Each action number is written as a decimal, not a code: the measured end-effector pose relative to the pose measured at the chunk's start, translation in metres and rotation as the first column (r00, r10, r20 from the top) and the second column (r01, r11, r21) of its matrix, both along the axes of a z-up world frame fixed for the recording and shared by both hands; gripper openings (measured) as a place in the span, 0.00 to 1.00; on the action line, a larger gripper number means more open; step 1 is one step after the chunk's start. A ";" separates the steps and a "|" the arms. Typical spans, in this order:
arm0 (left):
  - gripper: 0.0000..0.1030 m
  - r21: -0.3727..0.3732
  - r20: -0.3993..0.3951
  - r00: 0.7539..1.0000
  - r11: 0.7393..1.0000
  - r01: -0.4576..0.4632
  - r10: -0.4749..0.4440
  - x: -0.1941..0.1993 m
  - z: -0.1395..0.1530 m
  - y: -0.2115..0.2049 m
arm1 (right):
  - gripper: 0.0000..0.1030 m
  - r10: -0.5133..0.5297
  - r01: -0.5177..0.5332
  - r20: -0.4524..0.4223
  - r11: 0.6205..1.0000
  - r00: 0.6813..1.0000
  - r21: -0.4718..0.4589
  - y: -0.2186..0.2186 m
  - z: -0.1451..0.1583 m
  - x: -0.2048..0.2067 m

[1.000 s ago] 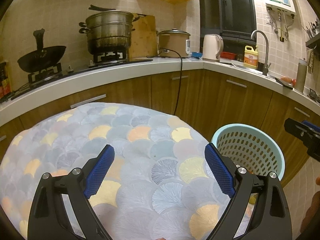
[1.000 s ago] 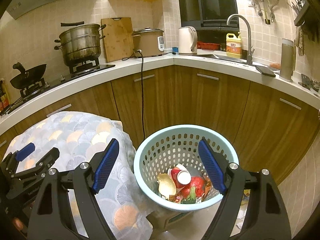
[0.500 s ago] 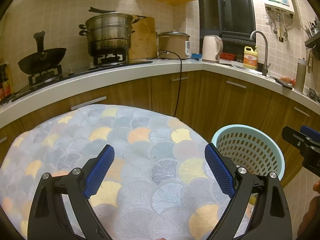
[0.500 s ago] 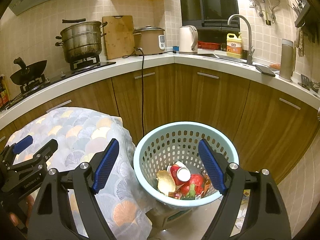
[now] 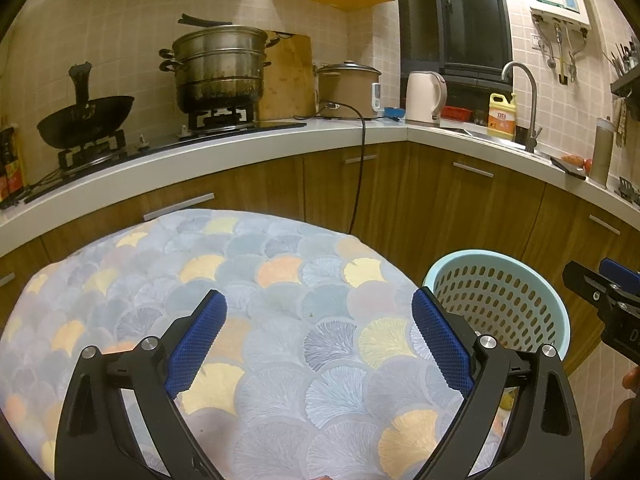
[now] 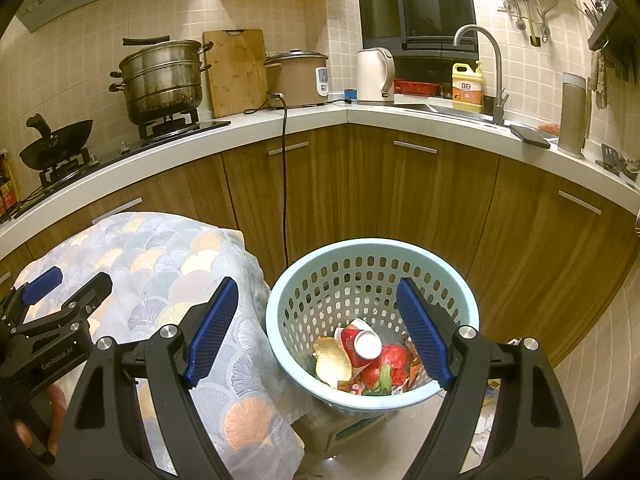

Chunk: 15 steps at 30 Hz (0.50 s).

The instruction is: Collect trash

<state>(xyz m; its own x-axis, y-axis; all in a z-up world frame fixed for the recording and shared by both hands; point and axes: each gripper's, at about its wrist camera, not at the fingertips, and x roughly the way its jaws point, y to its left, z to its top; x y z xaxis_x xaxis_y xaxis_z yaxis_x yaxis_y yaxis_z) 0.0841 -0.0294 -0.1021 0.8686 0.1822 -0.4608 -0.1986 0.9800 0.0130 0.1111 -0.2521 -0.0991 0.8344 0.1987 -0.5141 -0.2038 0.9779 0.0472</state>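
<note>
The right claw (image 6: pixel 316 324) is held with its blue pads spread wide and nothing between them. Directly beyond and below it, the pale blue perforated basket (image 6: pixel 372 250) is seen, standing on the floor against the wooden cabinets. The trash (image 6: pixel 362 360) lies at the basket's bottom: a red paper cup (image 6: pixel 358 342) on its side, a yellowish crust beside it, and red and green scraps underneath.

The left claw (image 5: pixel 316 340) is likewise held apart and empty, above the table covered by a fan-patterned cloth (image 5: pixel 280 280). No item is observed on the visible cloth. The basket is located just beside the table's right edge, to the right of this claw. A kitchen worktop (image 6: pixel 360 114) with a steamer pot, rice cooker and kettle is noted behind.
</note>
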 end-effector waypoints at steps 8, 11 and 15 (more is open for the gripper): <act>0.89 -0.001 -0.002 1.000 1.000 -0.004 0.004 0.001 0.000 0.001 | 0.75 -0.011 0.011 0.001 1.000 1.000 0.012 -0.003 -0.001 -0.003; 0.89 0.000 -0.001 1.000 1.000 -0.004 0.004 0.001 0.000 0.002 | 0.75 -0.009 0.009 0.004 1.000 1.000 0.008 -0.003 0.000 -0.003; 0.89 0.001 0.000 1.000 1.000 -0.005 0.005 0.000 0.001 0.002 | 0.75 -0.010 0.010 0.002 1.000 1.000 0.005 -0.001 -0.002 -0.005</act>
<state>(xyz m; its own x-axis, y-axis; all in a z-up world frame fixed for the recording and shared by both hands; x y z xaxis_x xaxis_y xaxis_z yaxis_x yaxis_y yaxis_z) 0.0846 -0.0276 -0.1015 0.8677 0.1872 -0.4604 -0.2039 0.9789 0.0138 0.1065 -0.2536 -0.1008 0.8375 0.1929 -0.5113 -0.1940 0.9796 0.0519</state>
